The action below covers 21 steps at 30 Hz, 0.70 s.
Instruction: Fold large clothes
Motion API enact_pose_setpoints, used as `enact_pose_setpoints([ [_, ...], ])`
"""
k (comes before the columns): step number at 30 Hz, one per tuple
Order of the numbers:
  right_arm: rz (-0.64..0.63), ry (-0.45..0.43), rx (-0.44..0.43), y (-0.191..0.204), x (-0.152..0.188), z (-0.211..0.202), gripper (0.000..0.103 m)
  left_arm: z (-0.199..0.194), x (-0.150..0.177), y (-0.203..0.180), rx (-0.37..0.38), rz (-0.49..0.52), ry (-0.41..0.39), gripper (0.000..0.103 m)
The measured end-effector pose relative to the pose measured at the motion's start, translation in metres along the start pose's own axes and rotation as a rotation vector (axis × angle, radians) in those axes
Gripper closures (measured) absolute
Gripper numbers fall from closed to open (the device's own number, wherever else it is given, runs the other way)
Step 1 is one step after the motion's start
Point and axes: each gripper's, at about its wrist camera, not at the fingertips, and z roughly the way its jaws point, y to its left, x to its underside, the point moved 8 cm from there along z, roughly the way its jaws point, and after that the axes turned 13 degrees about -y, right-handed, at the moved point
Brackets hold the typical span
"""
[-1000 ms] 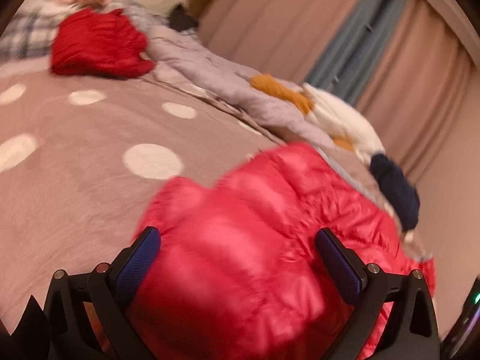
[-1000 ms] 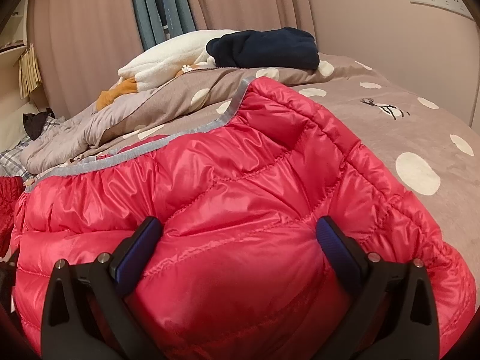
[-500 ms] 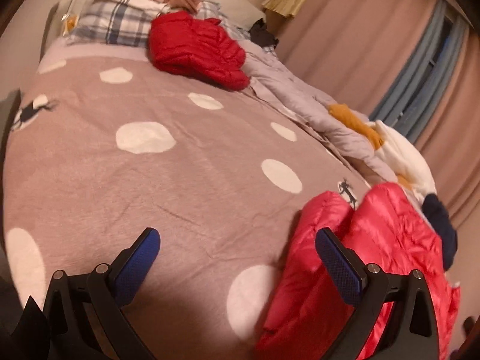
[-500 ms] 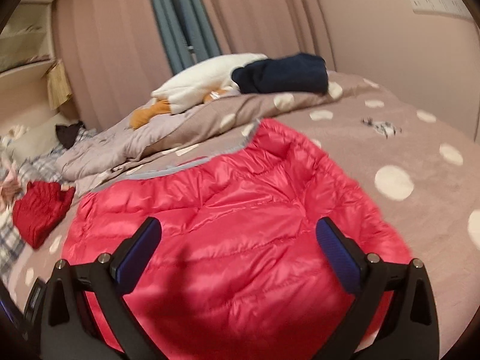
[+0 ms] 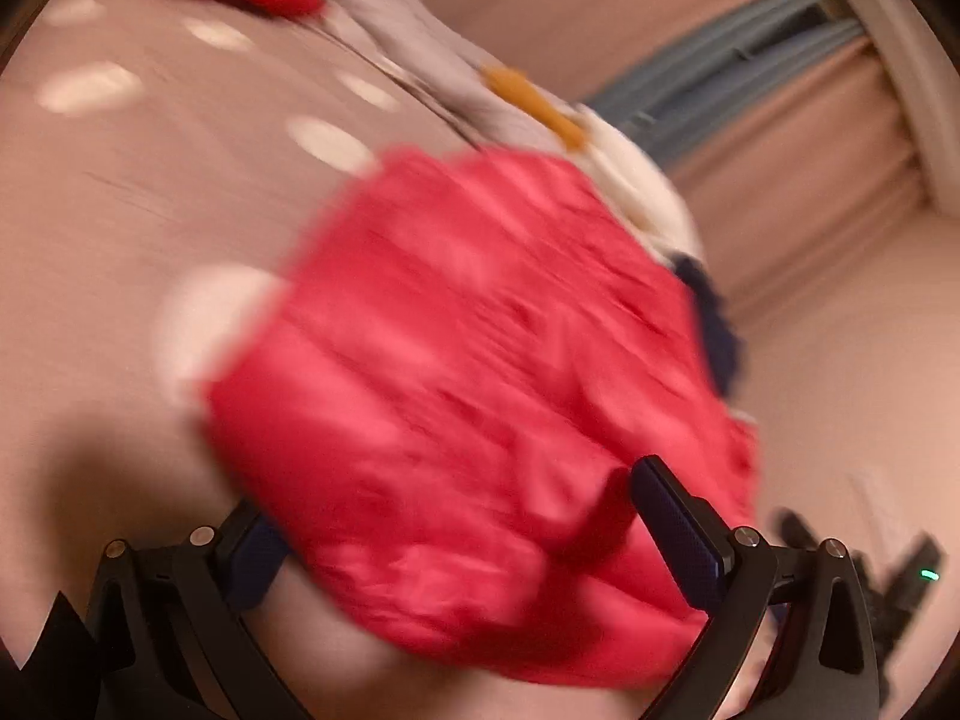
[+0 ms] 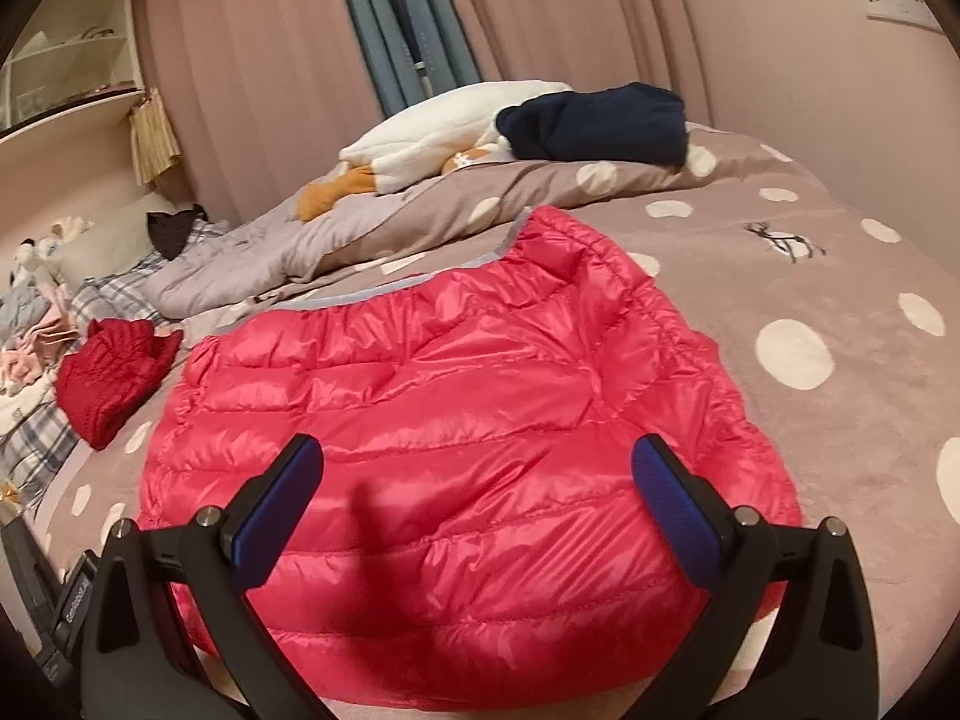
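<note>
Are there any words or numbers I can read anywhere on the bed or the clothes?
No words or numbers can be read.
Shiny red quilted puffer jacket: no label shows.
Dusty-pink dotted bedspread: only white dots and a small deer drawing, no letters.
White wall socket plate: too small to tell.
Left wrist view: too blurred.

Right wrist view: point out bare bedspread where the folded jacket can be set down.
Free: the dotted bedspread right of the pink down jacket, toward the wall, and a narrower strip between the jacket and the red garment. Crowded: the rumpled duvet, white plush and navy garment behind.
</note>
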Motion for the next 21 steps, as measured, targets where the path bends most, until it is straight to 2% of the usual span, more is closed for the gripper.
enact_pose_setpoints([
  [2,0.011,0.015,-0.027,0.003,0.003,0.003,0.0,0.003,-0.003,0.003,0.005,-0.034,-0.053,0.001],
  [4,0.027,0.031,-0.076,0.011,0.008,0.006,0.0,0.002,-0.006,0.007,0.006,-0.073,-0.073,0.003],
  [5,0.035,0.042,-0.106,0.016,0.01,0.009,0.0,0.0,-0.01,0.009,0.012,-0.108,-0.092,0.008],
  [6,0.033,0.058,-0.121,0.021,0.013,0.013,0.0,-0.002,-0.012,0.012,0.01,-0.136,-0.102,0.02],
  [7,0.02,0.075,-0.123,0.025,0.017,0.017,0.0,-0.001,-0.014,0.02,-0.013,-0.161,-0.108,0.029],
  [8,-0.015,0.091,-0.114,0.031,0.021,0.021,0.0,0.002,-0.013,0.03,-0.06,-0.185,-0.106,0.043],
  [9,-0.067,0.117,-0.087,0.035,0.027,0.029,0.0,0.003,-0.013,0.035,-0.07,-0.208,-0.101,0.045],
  [12,-0.214,0.24,0.06,0.036,0.059,0.063,0.0,0.008,-0.016,0.031,-0.029,-0.237,-0.097,0.045],
  [15,-0.284,0.246,0.167,0.039,0.07,0.077,0.0,0.022,-0.015,0.02,-0.02,-0.162,-0.061,0.043],
  [18,-0.274,0.236,0.182,0.039,0.072,0.079,0.0,0.036,-0.017,0.013,0.032,-0.156,-0.004,0.037],
  [21,-0.267,0.218,0.18,0.04,0.075,0.078,0.0,0.048,-0.019,0.009,0.115,-0.18,0.08,0.037],
])
